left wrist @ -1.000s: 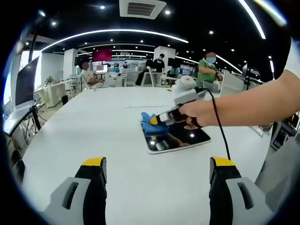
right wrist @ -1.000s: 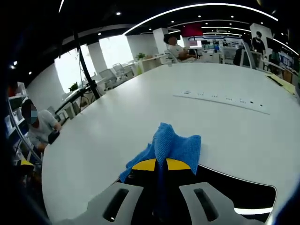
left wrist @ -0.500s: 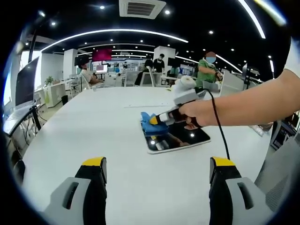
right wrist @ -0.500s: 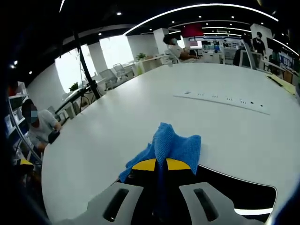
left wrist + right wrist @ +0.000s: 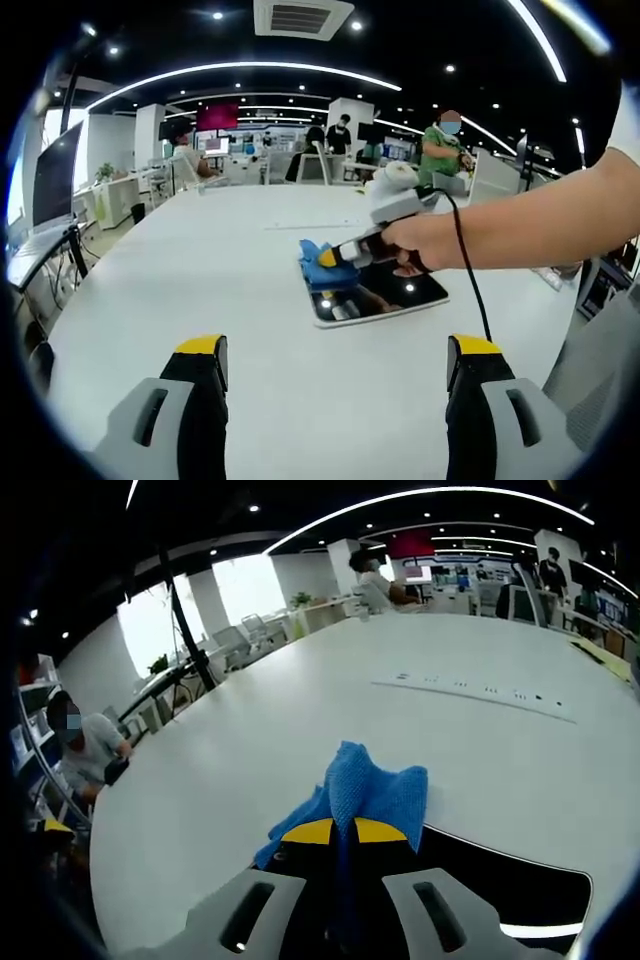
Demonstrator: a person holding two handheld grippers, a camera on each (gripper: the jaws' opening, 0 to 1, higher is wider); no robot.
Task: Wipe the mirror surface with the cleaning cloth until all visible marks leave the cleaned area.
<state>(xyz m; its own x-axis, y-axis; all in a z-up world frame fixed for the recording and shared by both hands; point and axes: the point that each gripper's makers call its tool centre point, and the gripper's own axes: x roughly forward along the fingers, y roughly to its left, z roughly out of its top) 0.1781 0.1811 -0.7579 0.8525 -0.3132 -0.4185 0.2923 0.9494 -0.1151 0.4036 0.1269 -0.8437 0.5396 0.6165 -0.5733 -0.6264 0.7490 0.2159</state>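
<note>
- Blue cloth (image 5: 362, 792) is pinched between my right gripper's (image 5: 343, 832) yellow-tipped jaws, which are closed tight on it; the cloth bunches up past the tips.
- In the left gripper view the cloth (image 5: 318, 264) sits on the far left corner of the mirror (image 5: 385, 298), with my right gripper (image 5: 332, 257) pressing it there and my hand (image 5: 420, 243) behind it.
- The mirror is a dark, glossy rectangle lying flat on the white table (image 5: 150, 320), well in from every table edge; its long axis runs left to right across the left gripper view, angled slightly, with the near long edge facing my left gripper.
- In the right gripper view the mirror's (image 5: 510, 900) dark edge curves just under the jaws, and open tabletop (image 5: 250, 750) spreads ahead and to both sides.
- A long white strip (image 5: 480, 694) lies on the table well beyond the cloth.
- My left gripper (image 5: 336, 362) hangs well short of the mirror over bare table, jaws spread wide and holding nothing.
</note>
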